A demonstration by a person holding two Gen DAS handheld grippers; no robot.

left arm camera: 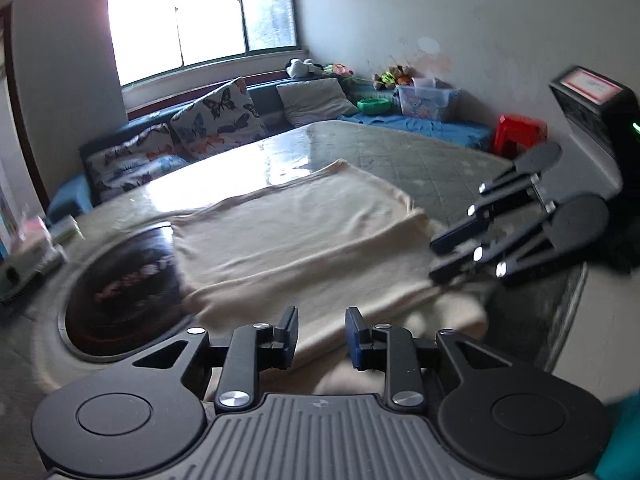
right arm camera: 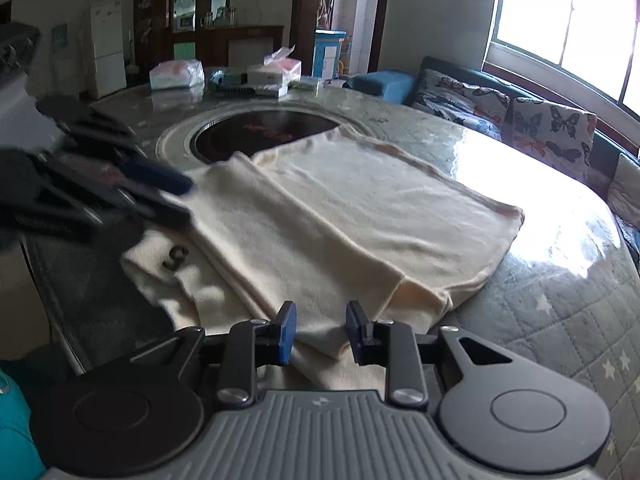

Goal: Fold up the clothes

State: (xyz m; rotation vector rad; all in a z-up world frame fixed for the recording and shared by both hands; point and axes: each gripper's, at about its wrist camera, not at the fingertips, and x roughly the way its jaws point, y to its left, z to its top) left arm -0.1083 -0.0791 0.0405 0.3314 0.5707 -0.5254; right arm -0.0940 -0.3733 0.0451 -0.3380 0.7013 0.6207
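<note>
In the left wrist view, the left gripper (left arm camera: 322, 336) is seen nearest, its jaws parted with nothing between them, just above the near edge of a cream garment (left arm camera: 304, 236). The garment is laid flat and partly folded on the table (left arm camera: 420, 160), its long axis running from the near right to the far left, where one corner overlaps a dark round inset (left arm camera: 120, 292). In the right wrist view, the right gripper (right arm camera: 321, 334) is likewise held with jaws apart and empty over the garment's near hem, and a dark printed mark (right arm camera: 175, 258) is seen on a lower layer at the left. Farther off, a sofa with butterfly cushions (left arm camera: 216, 120) is set under a window (left arm camera: 200, 16).
</note>
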